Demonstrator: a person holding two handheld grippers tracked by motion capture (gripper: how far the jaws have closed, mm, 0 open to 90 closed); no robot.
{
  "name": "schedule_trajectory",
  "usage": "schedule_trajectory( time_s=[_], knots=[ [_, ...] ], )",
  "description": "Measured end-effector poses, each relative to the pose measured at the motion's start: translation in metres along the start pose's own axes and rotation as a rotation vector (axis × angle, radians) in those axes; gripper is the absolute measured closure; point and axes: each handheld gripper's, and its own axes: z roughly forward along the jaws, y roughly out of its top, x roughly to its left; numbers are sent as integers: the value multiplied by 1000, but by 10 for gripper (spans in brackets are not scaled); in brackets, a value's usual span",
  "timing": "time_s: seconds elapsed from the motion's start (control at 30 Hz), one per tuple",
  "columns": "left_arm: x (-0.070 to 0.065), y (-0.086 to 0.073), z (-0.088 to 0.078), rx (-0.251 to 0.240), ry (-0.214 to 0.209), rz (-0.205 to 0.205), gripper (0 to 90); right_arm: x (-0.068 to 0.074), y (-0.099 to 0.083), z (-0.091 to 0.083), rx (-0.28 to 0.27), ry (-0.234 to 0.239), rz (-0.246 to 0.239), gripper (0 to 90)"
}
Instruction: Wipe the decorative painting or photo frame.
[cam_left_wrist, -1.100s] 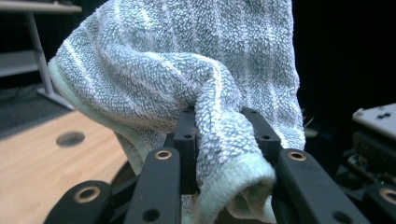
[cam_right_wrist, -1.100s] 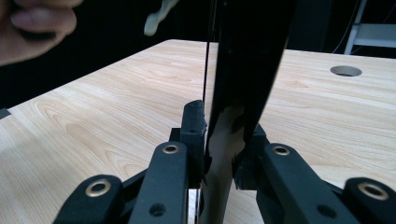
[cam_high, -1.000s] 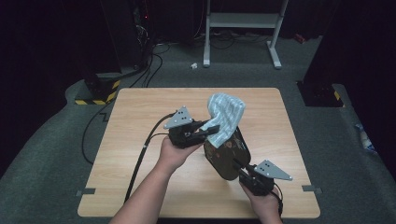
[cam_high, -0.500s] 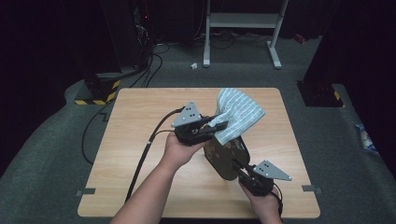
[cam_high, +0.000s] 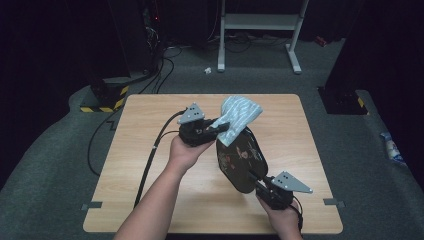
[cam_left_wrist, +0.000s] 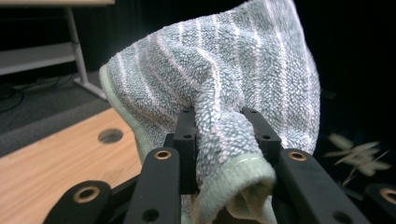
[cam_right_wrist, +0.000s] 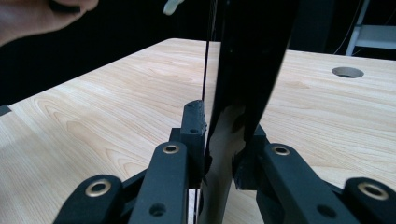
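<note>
Striped towel (cam_high: 239, 119) pinched in left claw (cam_high: 223, 127), at 12 o'clock of black tray (cam_high: 241, 161); tray edge clamped by right claw (cam_high: 257, 181); tray pattern indistinct.

We see a looped terry towel (cam_left_wrist: 243, 93), rough, pale blue with white stripes. The plate (cam_high: 241, 159) is glossy black with a leaf print. The table (cam_right_wrist: 93, 112) is smooth, matt wood laminate. Gripper jaws are matt black plastic.

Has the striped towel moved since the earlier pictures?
Yes. The striped towel, clamped in the left gripper, has moved toward the table's far edge, along the upper end of the dark plate.
</note>
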Motion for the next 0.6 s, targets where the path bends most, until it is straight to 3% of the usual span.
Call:
schedule_trajectory(
  time_s=[0.43,0.53,0.57,0.6],
  knots=[
    [24,-46,3,80,27,-81,704,0,0,0,0,-1,-1,773],
    [30,-66,0,107,42,-107,704,0,0,0,0,-2,-2,773],
    [30,-66,0,107,42,-107,704,0,0,0,0,-2,-2,773],
    [33,-78,-3,125,50,-122,704,0,0,0,0,-2,0,773]
  ],
)
